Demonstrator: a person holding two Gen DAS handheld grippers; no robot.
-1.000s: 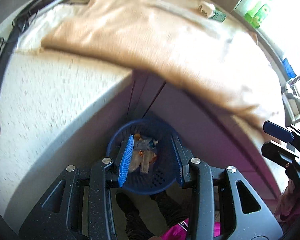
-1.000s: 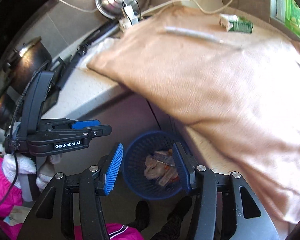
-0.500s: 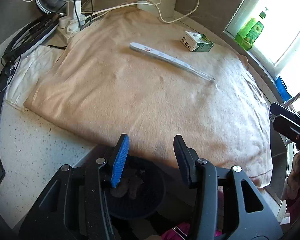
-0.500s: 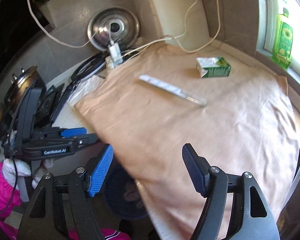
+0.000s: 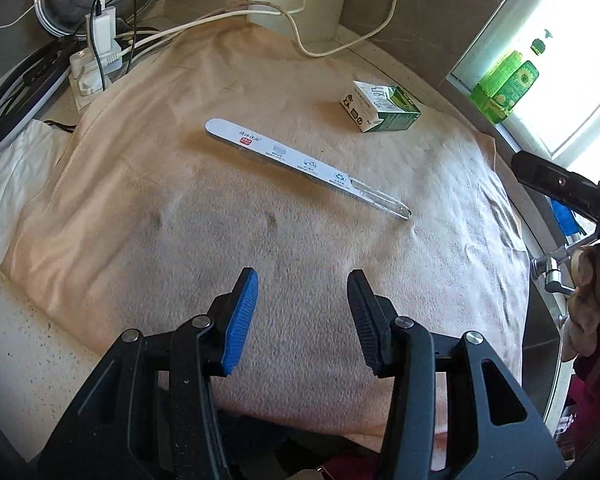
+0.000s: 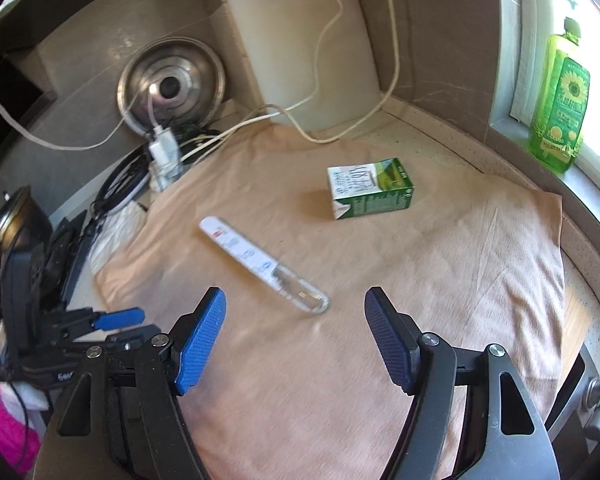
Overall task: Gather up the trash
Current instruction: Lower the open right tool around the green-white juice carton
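A long white and clear plastic wrapper [image 5: 300,162] [image 6: 260,262] lies slantwise on the tan cloth [image 5: 180,216] [image 6: 460,264] that covers the counter. Behind it, to the right, a small green and white carton [image 5: 378,106] [image 6: 370,188] rests on its side. My left gripper [image 5: 302,280] hovers over the cloth's near part, open, with nothing between its fingers. My right gripper [image 6: 296,300] is held just short of the wrapper's clear end; its jaws are opening and empty. Part of the right gripper [image 5: 560,184] shows at the right edge of the left wrist view, and the left gripper [image 6: 118,318] at the lower left of the right wrist view.
A power strip with chargers [image 5: 96,56] [image 6: 164,156] and white cables sits at the back left, beside a steel lid [image 6: 172,84]. A white board [image 6: 308,52] leans on the back wall. A green soap bottle [image 5: 508,84] [image 6: 560,108] stands on the window sill. A sink tap [image 5: 552,268] is right.
Both grippers have risen from over the blue basket below the counter edge and moved in over the cloth. The basket has dropped out of view. The right gripper's jaws have spread wider.
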